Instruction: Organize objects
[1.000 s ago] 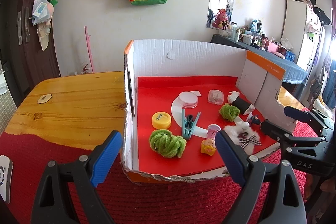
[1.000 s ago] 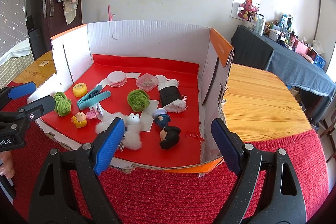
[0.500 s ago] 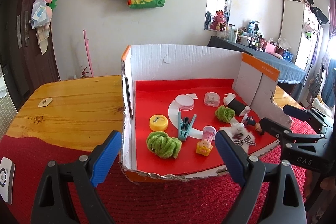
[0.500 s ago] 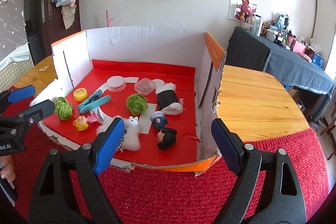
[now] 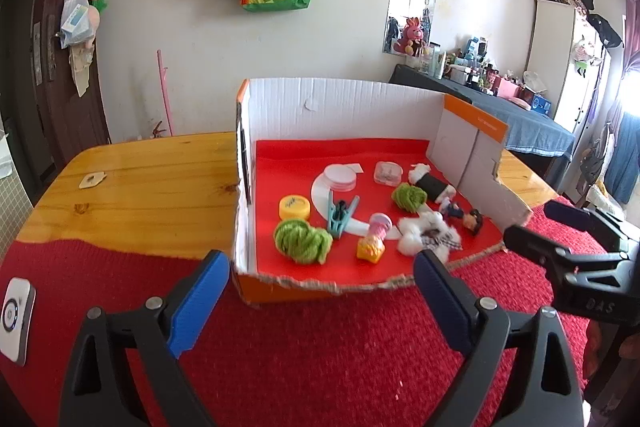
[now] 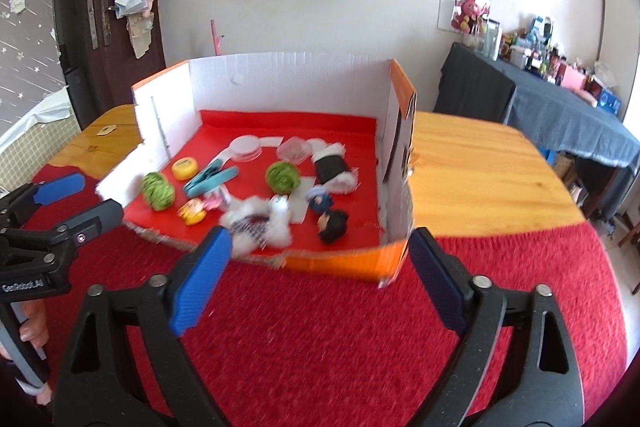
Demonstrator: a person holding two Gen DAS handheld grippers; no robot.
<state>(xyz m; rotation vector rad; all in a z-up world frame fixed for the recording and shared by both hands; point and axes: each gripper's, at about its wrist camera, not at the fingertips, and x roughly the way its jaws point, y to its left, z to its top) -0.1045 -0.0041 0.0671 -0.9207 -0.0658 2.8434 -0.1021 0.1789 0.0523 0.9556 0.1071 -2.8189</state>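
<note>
Small objects are seen scattered on the red floor of an open-fronted cardboard box [image 5: 344,99], which stands on a red knitted mat [image 5: 320,339] over a wooden table [image 5: 140,187]. Near the torn front edge a green yarn ball [image 5: 302,241] is found, with a yellow cap [image 5: 295,207] just behind it and a teal clothes peg [image 5: 341,217] beside that. A second green yarn ball [image 5: 408,197] lies further back, close to a black-and-white roll toy [image 5: 430,181]. A white fluffy toy [image 5: 426,237] is placed near the front, between a small yellow-and-pink figure [image 5: 374,241] and a dark-haired doll [image 5: 474,221]. A white round lid [image 5: 339,177] and a clear small case [image 5: 387,173] are set toward the back wall.

The left gripper [image 5: 320,297] is held spread wide before the box, over the mat, with nothing between its blue pads. The right gripper [image 6: 318,275] is likewise held spread and empty, just in front of the box's orange front edge.
</note>
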